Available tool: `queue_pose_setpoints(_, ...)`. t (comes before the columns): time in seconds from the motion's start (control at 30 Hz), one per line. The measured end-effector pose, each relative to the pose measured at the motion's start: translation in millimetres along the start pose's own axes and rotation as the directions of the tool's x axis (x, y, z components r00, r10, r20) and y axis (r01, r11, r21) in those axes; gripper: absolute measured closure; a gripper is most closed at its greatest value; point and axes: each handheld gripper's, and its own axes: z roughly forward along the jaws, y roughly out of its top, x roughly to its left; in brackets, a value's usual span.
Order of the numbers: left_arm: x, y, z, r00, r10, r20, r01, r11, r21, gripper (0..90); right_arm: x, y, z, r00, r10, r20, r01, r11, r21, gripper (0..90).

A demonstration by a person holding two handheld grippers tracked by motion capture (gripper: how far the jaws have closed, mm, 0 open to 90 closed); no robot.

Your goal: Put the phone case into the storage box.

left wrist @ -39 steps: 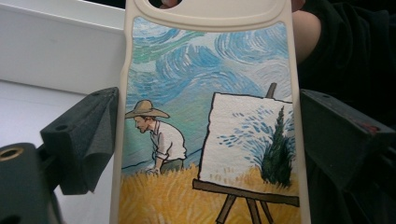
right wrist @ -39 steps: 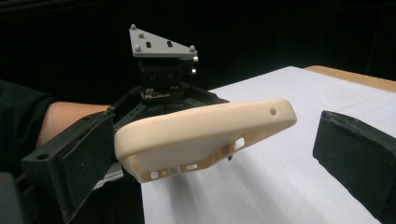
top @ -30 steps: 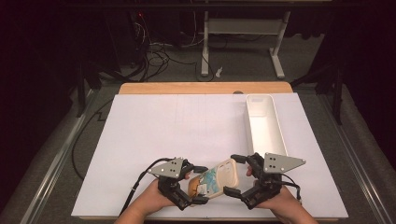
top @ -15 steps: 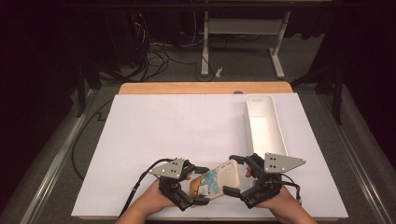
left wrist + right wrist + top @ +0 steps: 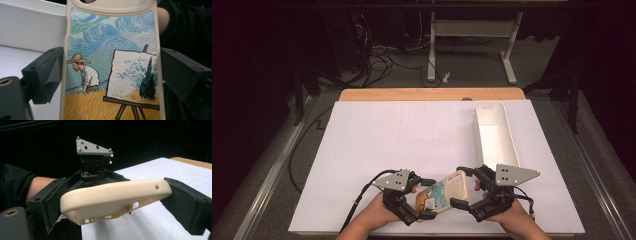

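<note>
Phone case [image 5: 443,194] is held above the table [image 5: 377,145], both the left gripper [image 5: 419,200] and the right gripper [image 5: 466,189] clamping its edges.

Both hands are reaching in low, facing each other; left claw [image 5: 426,199] and right claw [image 5: 466,187] are each clamping, jaws partly closed.

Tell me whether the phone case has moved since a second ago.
Barely. The phone case, held by the left gripper and right gripper, stays at the table's near edge, left of the white tray.

Painted phone case [image 5: 111,65] between tongs [image 5: 111,75]
</note>
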Motion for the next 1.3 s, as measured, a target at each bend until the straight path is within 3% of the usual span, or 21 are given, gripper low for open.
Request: queue_pose_setpoints(1.3,-2.9,-1.8,6.5,0.9982,0.013,-0.058,-0.012,0.9997,0.020,10.6,-1.0,1.0,2.2,0.9996,0.025,0.009,-0.025,1.000,0.003,12.4)
